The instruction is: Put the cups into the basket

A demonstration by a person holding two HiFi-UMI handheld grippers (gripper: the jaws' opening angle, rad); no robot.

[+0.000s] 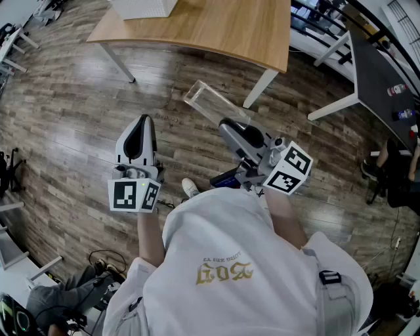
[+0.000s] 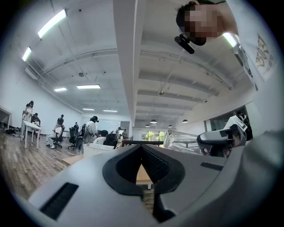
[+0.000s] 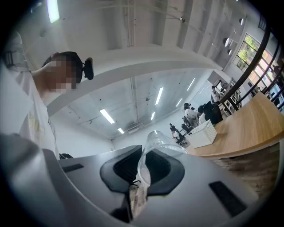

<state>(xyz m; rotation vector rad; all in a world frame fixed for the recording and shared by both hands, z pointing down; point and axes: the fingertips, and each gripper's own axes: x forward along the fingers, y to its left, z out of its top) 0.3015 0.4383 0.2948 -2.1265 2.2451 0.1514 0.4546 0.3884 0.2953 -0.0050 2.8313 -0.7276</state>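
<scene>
**Right gripper has a cup, basket waits on the table**

The right gripper is clamped on a clear plastic cup, its black pads pressing the cup's wall from both sides. The cup juts out past the jaw tips, tilted.

In the head view it hangs in the air over the wood-plank floor, just short of the near edge of the wooden table.

The white basket sits on the far part of that table, well apart from the cup.

The left gripper is pinched closed, tips together, with nothing between the pads; it is held beside the right one, also over the floor.

The person's white shirt fills the bottom of the head view.
</scene>
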